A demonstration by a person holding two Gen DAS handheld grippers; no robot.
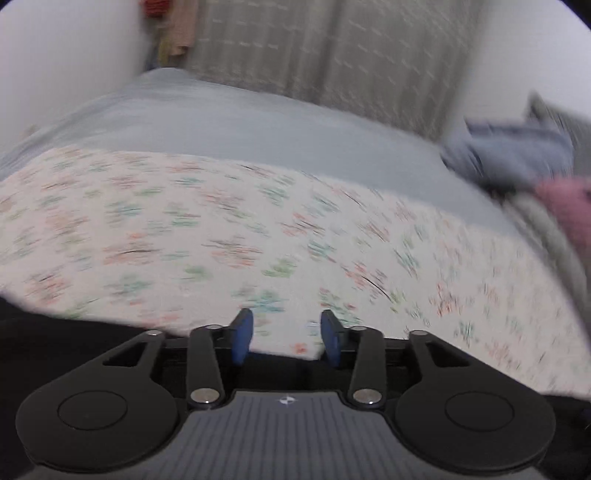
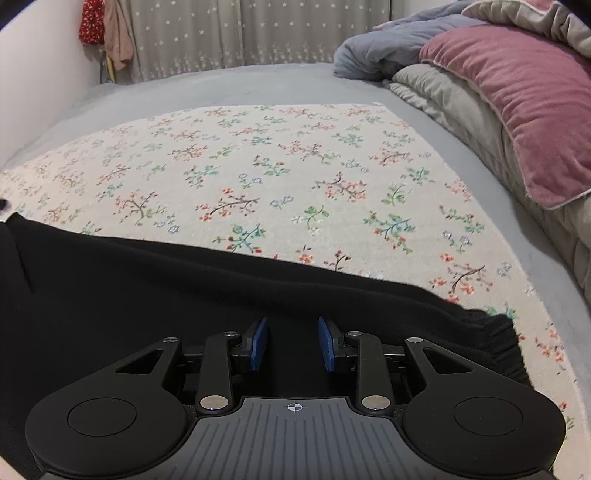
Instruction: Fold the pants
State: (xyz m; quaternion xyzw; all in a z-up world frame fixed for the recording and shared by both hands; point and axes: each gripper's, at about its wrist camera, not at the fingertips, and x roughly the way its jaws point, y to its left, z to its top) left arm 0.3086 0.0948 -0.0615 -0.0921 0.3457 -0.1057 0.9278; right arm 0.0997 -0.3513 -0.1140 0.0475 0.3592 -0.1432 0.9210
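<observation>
The black pants lie across the near part of a floral cloth on the bed, with the ribbed waistband at the right. My right gripper sits over the pants, its blue pads a little apart with black fabric filling the gap, so it is shut on the pants. In the blurred left wrist view, my left gripper stands open at the pants' far edge. Only the floral cloth shows between its pads, and nothing is held.
A grey sheet covers the bed beyond the cloth. A pink pillow, a grey quilt and a blue blanket are piled at the right. A curtain hangs behind, and clothes hang on the left wall.
</observation>
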